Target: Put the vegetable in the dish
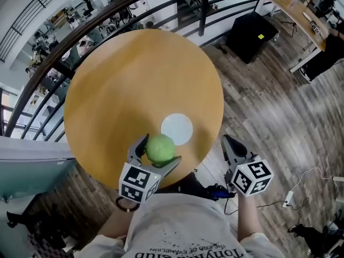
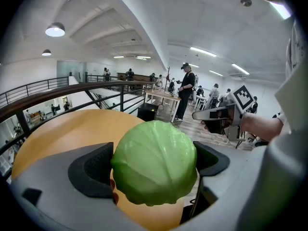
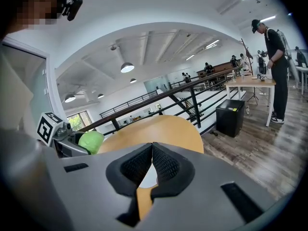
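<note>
A green cabbage [image 1: 160, 148] is clamped between the jaws of my left gripper [image 1: 159, 150], held above the near edge of the round wooden table [image 1: 129, 85]. Seen from the left gripper view, the cabbage [image 2: 154, 162] fills the gap between the two dark pads. The white dish [image 1: 176, 129] lies flat on the table just beyond and right of the cabbage. My right gripper [image 1: 230, 145] hangs off the table's right edge, jaws touching with nothing between them; its view shows the pads [image 3: 161, 163] pressed together, a sliver of the dish [image 3: 150, 176] past them and the cabbage [image 3: 91, 141] far left.
A dark metal railing [image 1: 80, 36] curves round the far side of the table. A black box [image 1: 251, 35] stands on the wooden floor at the upper right. A white cable and plug [image 1: 289, 198] lie on the floor at the lower right. People stand in the background.
</note>
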### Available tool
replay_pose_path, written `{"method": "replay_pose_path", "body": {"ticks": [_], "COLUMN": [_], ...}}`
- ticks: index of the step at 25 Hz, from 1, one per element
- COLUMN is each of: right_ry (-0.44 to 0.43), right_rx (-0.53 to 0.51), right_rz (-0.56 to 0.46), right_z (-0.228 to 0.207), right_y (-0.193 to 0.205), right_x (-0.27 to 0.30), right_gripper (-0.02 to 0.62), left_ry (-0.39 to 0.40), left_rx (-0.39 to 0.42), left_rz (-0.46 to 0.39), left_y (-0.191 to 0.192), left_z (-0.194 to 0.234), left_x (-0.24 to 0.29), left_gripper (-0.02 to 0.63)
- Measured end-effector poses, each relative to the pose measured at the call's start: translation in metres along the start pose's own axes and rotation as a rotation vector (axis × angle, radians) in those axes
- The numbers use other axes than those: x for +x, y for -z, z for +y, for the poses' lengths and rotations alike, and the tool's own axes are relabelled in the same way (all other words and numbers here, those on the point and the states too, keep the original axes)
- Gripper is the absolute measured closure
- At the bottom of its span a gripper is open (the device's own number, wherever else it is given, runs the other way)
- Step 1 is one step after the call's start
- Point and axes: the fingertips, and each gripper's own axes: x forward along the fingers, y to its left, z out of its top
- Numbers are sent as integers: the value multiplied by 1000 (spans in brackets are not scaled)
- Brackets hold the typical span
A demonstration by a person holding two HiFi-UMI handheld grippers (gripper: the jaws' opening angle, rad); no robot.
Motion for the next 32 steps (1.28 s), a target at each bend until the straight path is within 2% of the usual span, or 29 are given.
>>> {"method": "replay_pose_path", "body": {"ticks": [8,32], "right_ry": [8,-6], "right_rx": [9,100], "right_rz": [13,71], "right_z": [-6,-28], "right_y": [4,56], "right_x": [22,76], "right_gripper": [571,571], "left_ry": [20,45], "left_rx": [21,59], "left_rz": [42,193], "left_y": [4,51], "left_z": [18,49], "left_x": [36,127], "left_gripper": [100,101]}}
